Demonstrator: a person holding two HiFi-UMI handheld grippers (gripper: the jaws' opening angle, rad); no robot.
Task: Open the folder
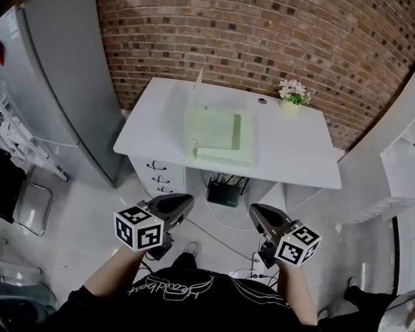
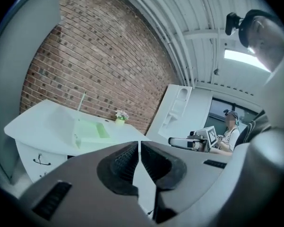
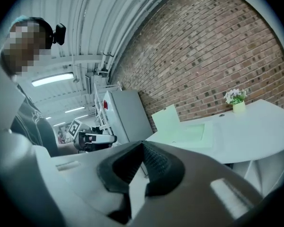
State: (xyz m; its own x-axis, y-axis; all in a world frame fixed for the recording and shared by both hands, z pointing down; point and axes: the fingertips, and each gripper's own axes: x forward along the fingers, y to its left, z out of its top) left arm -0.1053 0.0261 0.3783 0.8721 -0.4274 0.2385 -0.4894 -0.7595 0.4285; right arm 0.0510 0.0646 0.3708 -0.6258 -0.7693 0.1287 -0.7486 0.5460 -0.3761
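Worktop (image 1: 290, 151): white, smooth, matt, laminate-like. Folder (image 1: 218, 131) mid-worktop: pale green, thin smooth sheet, plastic look. Wall (image 1: 263, 33): rough red-brown brick, pale mortar. Tall cabinet (image 1: 62, 68): grey, smooth, metal-like, dull sheen. Floor (image 1: 83, 234): grey, smooth, concrete-like, faint gloss. Left gripper (image 2: 140, 144), right gripper (image 3: 142, 144): grey matt plastic shells; fingers (image 2: 124, 162) faced with dark, finely ribbed, rubbery pads. Pot (image 1: 289, 106) near far right corner of worktop: pale yellow, smooth.
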